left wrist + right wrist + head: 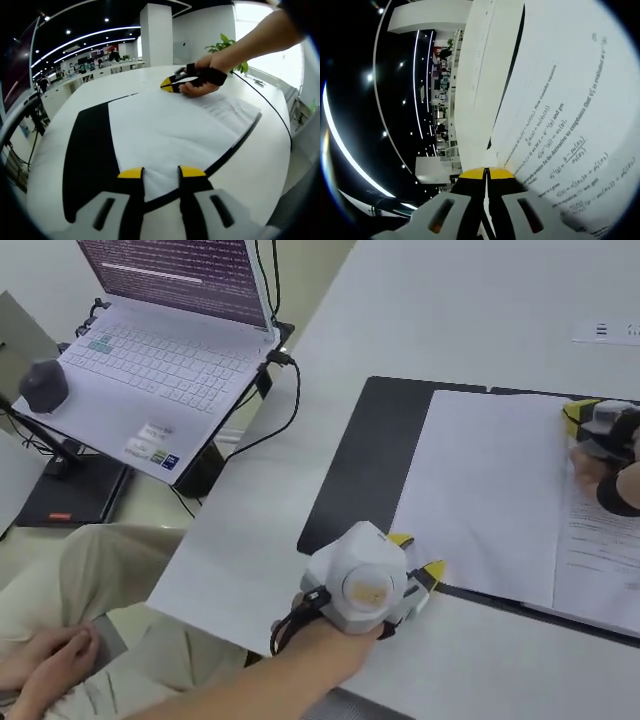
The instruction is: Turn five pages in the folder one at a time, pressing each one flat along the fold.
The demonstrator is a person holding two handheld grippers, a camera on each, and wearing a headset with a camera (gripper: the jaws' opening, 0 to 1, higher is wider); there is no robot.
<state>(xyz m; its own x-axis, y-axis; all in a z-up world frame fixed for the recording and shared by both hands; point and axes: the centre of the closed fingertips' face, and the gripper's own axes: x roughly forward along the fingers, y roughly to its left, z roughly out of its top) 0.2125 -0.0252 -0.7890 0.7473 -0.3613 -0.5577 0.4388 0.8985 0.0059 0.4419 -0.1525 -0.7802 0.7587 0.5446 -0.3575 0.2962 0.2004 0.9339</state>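
On the white workbench (480, 300) the black folder (365, 455) lies open, blank page (480, 490) turned left, printed page (600, 540) right. Its near edge has the left gripper (161, 172) on it, jaws parted and empty; the right gripper (486, 172) is clenched near the fold (560, 540), pinching paper or not, can't tell. Guessing pressing step: next, slide along the fold.

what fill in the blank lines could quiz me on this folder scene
1. The open folder has a cover coloured ___.
2. The right claw, resting on the printed page, has its jaws ___.
3. The left claw, at the folder's near edge, has its jaws ___.
4. The laptop beside the folder has a keyboard coloured ___.

Missing words: black; shut; open; white.
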